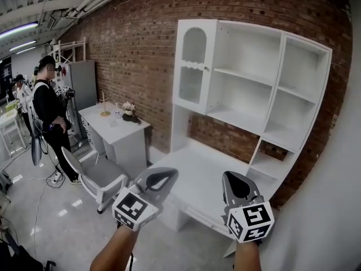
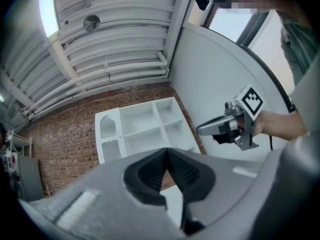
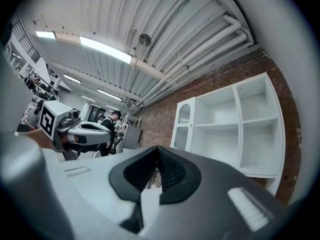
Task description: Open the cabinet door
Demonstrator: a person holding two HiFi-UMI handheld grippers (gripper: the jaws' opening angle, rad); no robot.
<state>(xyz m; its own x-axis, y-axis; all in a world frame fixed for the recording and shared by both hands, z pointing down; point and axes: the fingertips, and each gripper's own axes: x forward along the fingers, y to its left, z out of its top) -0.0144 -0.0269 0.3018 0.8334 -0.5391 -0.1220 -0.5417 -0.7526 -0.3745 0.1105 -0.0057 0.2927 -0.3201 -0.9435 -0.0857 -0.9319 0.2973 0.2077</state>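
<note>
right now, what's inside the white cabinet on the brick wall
The cabinet has open shelves showing only bare white boards. The arched door on its left is shut; its panes show only white behind, and whatever its frame covers is hidden.

The left tongs (image 1: 169,175) have a smooth grey shell, rounded and narrowing to a tip; inside they are lined with black ribbed pads (image 2: 186,173); a pale ridged strip (image 2: 75,211) is set into one grey flank; behind sits a white cube (image 1: 135,208) printed with black square markers. The right tongs (image 1: 230,179) are of the same grey build, with the same black ribbed lining (image 3: 170,171) and a marked cube (image 1: 251,221) of their own; seen side-on, grey metal fittings (image 2: 240,131) lie beneath that cube. The person wears a grey-green top (image 2: 300,49).
</note>
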